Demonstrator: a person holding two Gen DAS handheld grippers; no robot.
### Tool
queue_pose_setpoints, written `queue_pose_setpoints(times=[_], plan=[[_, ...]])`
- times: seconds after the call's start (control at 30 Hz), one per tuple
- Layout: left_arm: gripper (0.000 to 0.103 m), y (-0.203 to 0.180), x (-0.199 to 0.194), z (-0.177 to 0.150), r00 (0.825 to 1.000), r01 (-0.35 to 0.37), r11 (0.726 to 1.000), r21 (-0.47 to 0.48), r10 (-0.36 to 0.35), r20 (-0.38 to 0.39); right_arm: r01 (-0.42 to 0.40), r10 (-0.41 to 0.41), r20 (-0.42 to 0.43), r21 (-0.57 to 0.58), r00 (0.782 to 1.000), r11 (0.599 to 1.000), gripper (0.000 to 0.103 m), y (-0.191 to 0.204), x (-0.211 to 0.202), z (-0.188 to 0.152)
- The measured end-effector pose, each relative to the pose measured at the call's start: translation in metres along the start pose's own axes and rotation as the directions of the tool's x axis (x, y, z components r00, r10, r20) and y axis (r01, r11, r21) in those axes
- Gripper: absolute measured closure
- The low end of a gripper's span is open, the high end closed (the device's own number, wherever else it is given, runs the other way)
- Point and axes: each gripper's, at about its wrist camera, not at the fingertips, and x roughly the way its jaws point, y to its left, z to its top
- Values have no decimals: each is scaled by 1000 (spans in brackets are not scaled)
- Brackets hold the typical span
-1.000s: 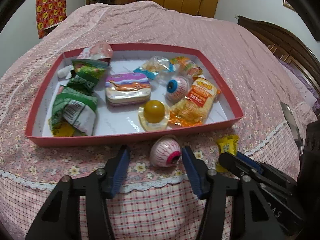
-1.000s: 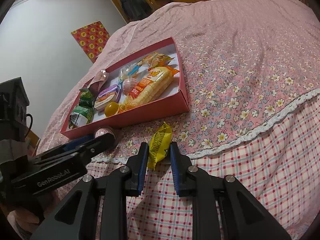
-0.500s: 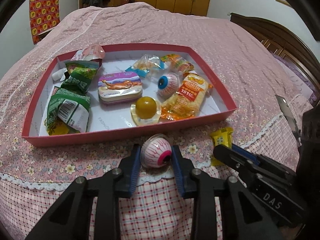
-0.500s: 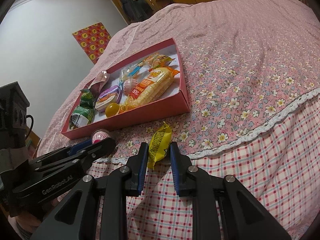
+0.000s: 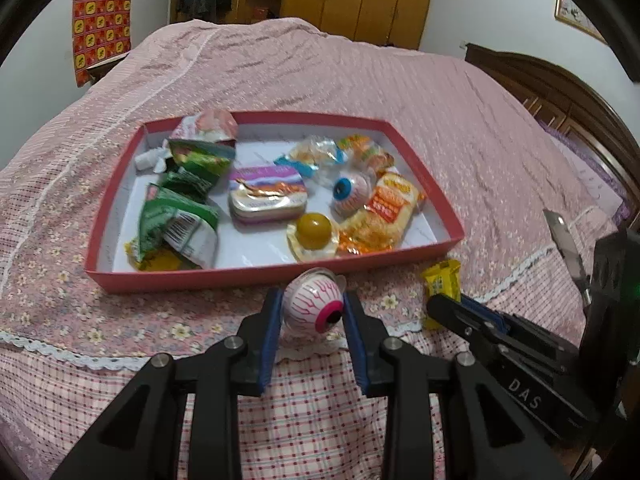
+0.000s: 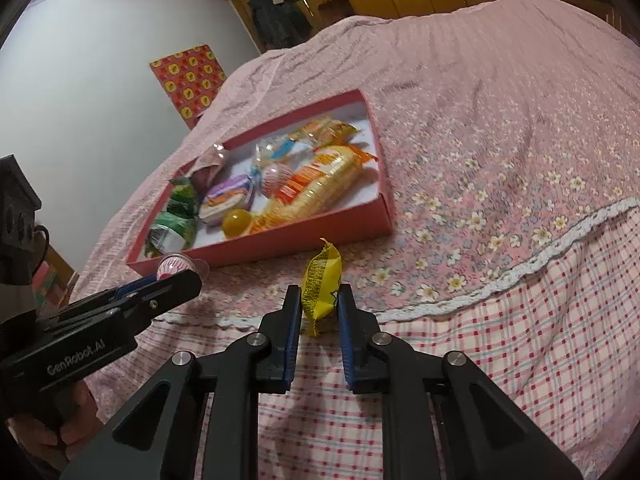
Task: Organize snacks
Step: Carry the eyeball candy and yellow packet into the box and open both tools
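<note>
Gripping the eyeball candy (image 5: 316, 306) near the bed's front edge, the left gripper (image 5: 313, 312) fingers, just closed on it, face the tray (image 5: 256, 278) directly beyond, while the right gripper (image 6: 320, 304) pinches the yellow packet (image 6: 322, 280).

The snack-filled tray (image 5: 448, 216) lies on the bed (image 5: 320, 72), behind the eyeball candy (image 5: 316, 306) and packet (image 6: 322, 280)

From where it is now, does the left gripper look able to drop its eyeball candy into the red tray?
Probably yes. The left gripper is shut on the eyeball candy just short of the red tray, whose low near wall is all that stands between them.
</note>
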Motion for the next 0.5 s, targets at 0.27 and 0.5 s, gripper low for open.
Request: queue_pose_setpoints(times=[0.27,0.5], plan=[[71,5,-14,11,1000,0,1000,-6,0,31,-22,23,41,-27,999,999,84,16,-13,11],[71,9,-17,32,998,-22,1000,-5,22,64,-6,11,56,-77,998,997,84,29,-14,29]])
